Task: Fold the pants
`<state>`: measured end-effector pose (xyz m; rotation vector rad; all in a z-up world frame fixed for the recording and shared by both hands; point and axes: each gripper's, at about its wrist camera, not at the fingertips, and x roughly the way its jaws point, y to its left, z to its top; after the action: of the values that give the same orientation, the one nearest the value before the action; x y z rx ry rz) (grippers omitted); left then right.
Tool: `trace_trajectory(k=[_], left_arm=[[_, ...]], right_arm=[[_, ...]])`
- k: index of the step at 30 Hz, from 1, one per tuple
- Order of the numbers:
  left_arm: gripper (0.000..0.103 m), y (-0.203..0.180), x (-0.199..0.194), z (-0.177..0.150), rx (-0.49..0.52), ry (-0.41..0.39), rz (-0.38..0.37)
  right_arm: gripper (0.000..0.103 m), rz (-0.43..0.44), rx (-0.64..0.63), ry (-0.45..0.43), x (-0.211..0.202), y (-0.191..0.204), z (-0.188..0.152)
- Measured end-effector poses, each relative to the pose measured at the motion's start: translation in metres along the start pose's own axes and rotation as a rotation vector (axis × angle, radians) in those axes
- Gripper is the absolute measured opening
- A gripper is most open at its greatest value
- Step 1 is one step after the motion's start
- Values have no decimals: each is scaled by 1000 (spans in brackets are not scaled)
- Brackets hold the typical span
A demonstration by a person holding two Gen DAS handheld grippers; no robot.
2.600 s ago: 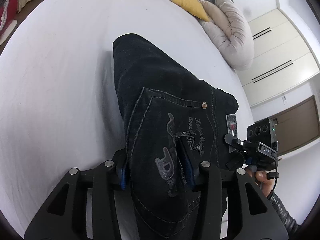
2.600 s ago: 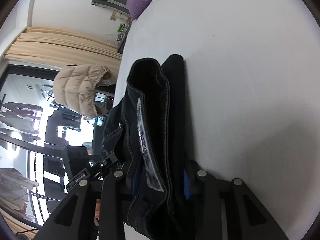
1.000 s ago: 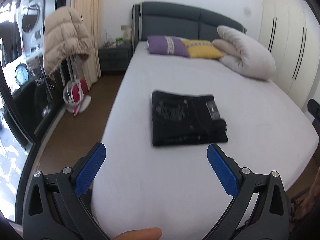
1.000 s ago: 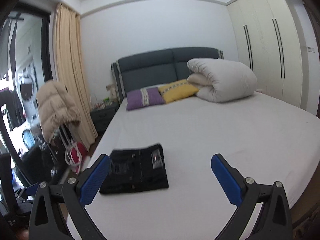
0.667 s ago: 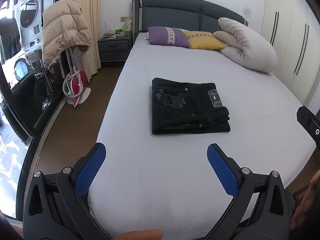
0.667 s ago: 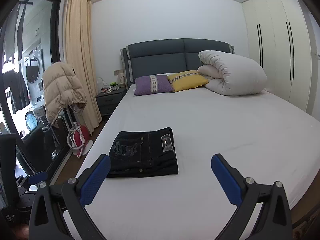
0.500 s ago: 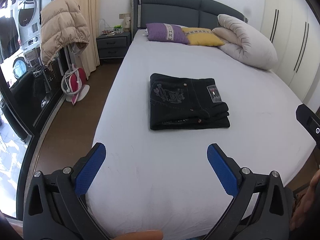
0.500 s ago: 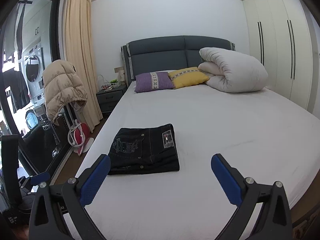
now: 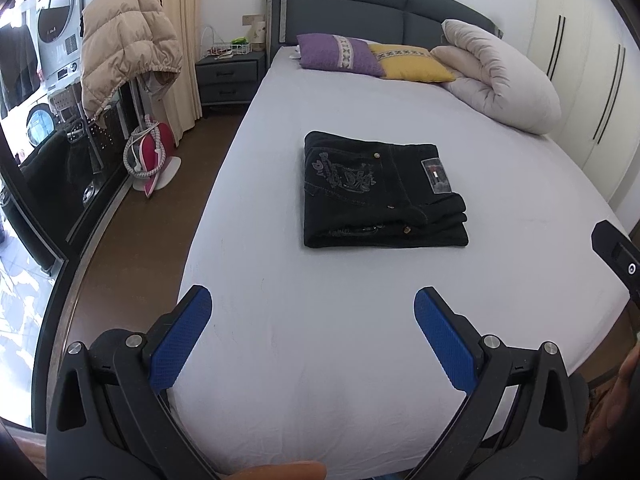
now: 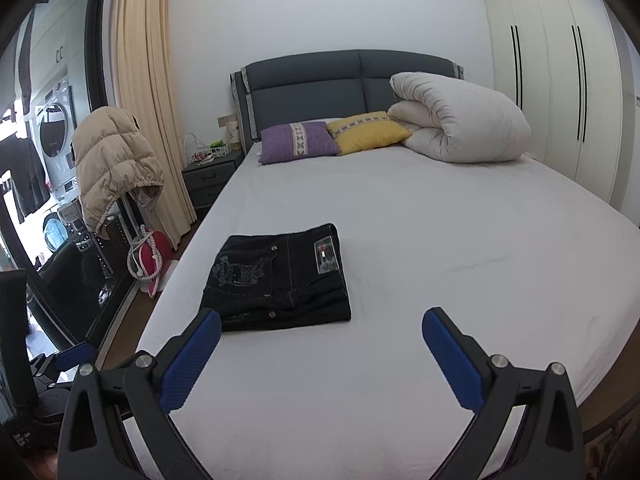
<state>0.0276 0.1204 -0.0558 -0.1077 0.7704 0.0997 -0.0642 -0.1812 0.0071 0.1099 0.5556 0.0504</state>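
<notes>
**Pants look folded, both tools hanging back at the foot of the bed**

So from where I'm standing, the black pants (image 9: 382, 192) are sitting in a tidy rectangular stack on the white bed (image 9: 360, 320), toward the left side of the mattress, back pocket and waistband patch facing up. I'd call the folding basically done; nothing looks loose or sticking out.

Both tools are spread wide and holding nothing. The left tool (image 9: 312, 332) has the stack almost dead ahead of it, further up the bed and well apart from the blue pads. The right tool (image 10: 320, 344) sees the same stack (image 10: 280, 280) ahead and off to its left, just past its left finger. So if anyone wanted to tidy or square it up, I'd guess the left hand is the better lined-up one. The stack's long side runs across the bed, not toward the headboard, with the patch end on the right.

What differs between views: the left wrist camera looks down more, so you can see the layered front edge of the fold, plus a bit of the other tool's body (image 9: 616, 256) at the right rim. The right wrist camera sits lower and shows more of the room: the headboard, rolled duvet (image 10: 460, 120), pillows, wardrobe.
</notes>
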Motion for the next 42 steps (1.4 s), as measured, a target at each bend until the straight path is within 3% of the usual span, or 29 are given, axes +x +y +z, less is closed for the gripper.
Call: trace_trajectory(k=[22, 42], left_arm=[[103, 4, 26, -6, -5, 36, 28], [103, 3, 38, -10, 0, 58, 28]], right_arm=[[103, -21, -5, 101, 20, 1, -13], [103, -23, -6, 129, 29, 1, -15]])
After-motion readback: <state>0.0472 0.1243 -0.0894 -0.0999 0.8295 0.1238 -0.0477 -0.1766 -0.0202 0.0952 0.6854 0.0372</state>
